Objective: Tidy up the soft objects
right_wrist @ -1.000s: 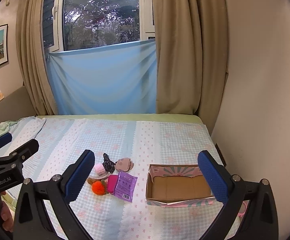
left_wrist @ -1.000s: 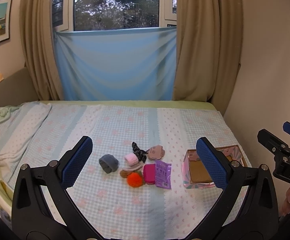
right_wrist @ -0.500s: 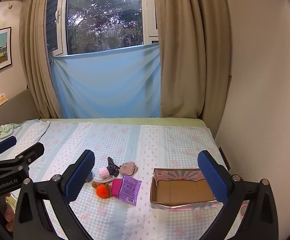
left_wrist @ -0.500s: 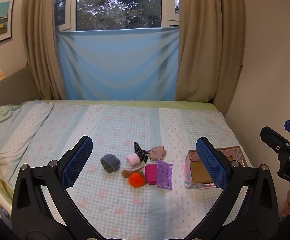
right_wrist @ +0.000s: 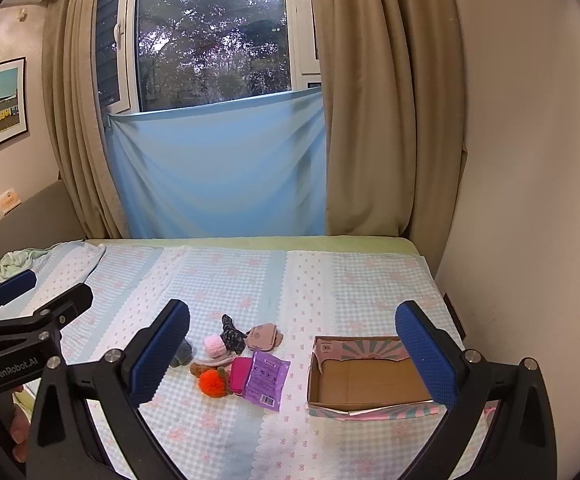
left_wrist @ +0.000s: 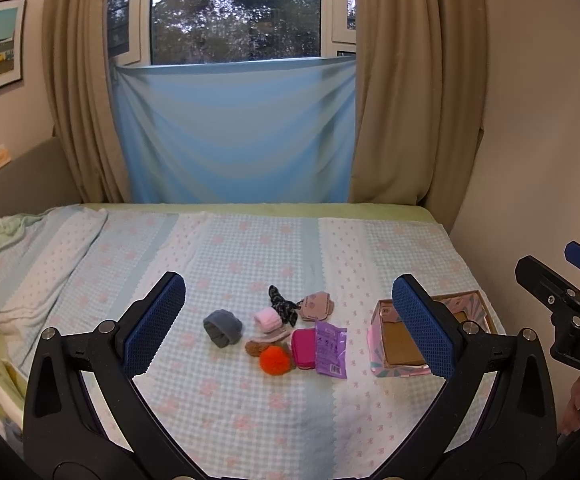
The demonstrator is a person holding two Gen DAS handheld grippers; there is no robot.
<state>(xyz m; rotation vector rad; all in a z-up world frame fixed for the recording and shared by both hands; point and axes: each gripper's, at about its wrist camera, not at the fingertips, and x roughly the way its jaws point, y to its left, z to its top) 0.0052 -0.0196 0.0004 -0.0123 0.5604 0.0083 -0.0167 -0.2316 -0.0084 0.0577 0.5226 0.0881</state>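
Observation:
A small heap of soft things lies mid-bed: a grey roll [left_wrist: 222, 327], a pink roll [left_wrist: 268, 317], a dark patterned scrunchie [left_wrist: 280, 304], a beige pad [left_wrist: 316, 305], an orange pompom [left_wrist: 275, 361], a magenta pouch [left_wrist: 303, 347] and a purple packet [left_wrist: 331, 348]. The packet [right_wrist: 265, 379] and pompom [right_wrist: 212, 383] also show in the right wrist view. An open cardboard box [right_wrist: 363, 380] stands to their right, seemingly empty. My left gripper [left_wrist: 290, 324] and right gripper [right_wrist: 293, 354] are both open and empty, held well short of the heap.
The bed [left_wrist: 250, 248] has a pale blue checked cover with a bunched pillow [left_wrist: 22, 264] at the left. A wall [right_wrist: 529, 200] runs along the right edge. Curtains and a blue cloth [left_wrist: 234, 128] hang behind.
Both grippers have tilted up and drawn back slightly, so the heap and box sit lower in view. Nothing on the bed has moved.

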